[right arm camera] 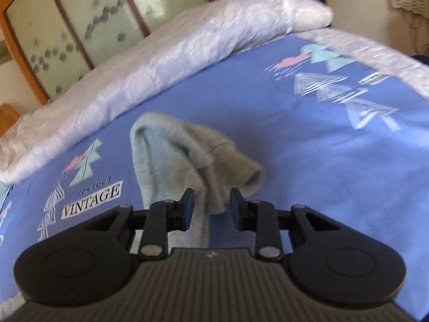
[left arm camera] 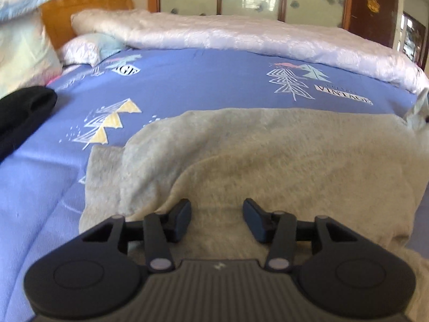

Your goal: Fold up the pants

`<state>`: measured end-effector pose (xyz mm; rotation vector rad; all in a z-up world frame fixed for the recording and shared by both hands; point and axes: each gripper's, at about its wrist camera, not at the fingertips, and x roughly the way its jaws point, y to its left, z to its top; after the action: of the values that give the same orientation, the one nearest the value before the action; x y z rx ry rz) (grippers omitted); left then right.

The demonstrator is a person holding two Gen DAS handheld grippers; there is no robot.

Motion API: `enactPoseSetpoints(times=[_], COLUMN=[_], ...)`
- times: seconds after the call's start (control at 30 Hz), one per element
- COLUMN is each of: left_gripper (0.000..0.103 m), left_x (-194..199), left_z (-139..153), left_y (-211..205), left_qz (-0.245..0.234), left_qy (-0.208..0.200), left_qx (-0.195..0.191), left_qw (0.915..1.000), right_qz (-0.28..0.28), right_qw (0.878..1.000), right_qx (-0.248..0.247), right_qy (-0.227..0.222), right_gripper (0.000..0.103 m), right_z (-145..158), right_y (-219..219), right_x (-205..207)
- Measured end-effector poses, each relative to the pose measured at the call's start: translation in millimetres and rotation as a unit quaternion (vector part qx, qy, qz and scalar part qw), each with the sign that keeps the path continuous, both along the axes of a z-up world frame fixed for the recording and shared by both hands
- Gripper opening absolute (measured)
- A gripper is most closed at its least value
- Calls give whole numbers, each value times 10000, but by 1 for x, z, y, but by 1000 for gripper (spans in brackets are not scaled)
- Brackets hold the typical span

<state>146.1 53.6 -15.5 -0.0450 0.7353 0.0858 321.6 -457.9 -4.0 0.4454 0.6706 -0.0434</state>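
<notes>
Grey fleece pants (left arm camera: 268,155) lie on the blue patterned bedsheet (left arm camera: 187,80), a folded layer on top with a lower layer sticking out at the left. My left gripper (left arm camera: 217,218) is open just above the near part of the pants, holding nothing. In the right wrist view a rumpled end of the pants (right arm camera: 187,155) lies on the sheet (right arm camera: 321,161). My right gripper (right arm camera: 211,204) is open, with a hanging edge of the fabric between its jaws.
A white quilt (left arm camera: 241,37) is bunched along the far side of the bed. Pillows (left arm camera: 24,40) and a wooden headboard (left arm camera: 85,8) are at the left. A black garment (left arm camera: 21,110) lies at the left edge. Wardrobe doors (right arm camera: 67,26) stand behind the bed.
</notes>
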Motion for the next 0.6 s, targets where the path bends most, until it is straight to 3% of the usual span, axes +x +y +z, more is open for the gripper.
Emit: enactPoseSetpoints(times=[0.1,0.17,0.2,0.3,0.4,0.53,0.6], left_gripper=[46,48,48,50,51,52,54], left_x=[0,1,1,2,2,2,2], left_z=[0,-1,-2,-3,-3,-3,-4], left_y=[6,6,5,5,5,6,7], left_qz=[8,-3,-13,-41,-52,-64,-89], left_qy=[-41,-50,-53,-59,-63,-76,-82], left_qx=[-207,-190,-156,-152,-171,-219,-254], left_qw=[9998,9998,9999,9999,9998,9997,9996], right_qz=[97,145,110,-56,-236,-336,-233], right_qw=[9991,9985,9988,9997,9984,9893,9812], right_qx=[-395,-474,-424,-243,-385,-1348,-1819], right_qy=[121,220,218,6,-340,-443,-594], right_gripper=[30,19,18,11,10,10,15], right_z=[-7,-12,-12,-2,21,61,81], right_y=[12,16,15,6,-1,15,33], right_x=[4,9,9,-4,-27,-59,-72])
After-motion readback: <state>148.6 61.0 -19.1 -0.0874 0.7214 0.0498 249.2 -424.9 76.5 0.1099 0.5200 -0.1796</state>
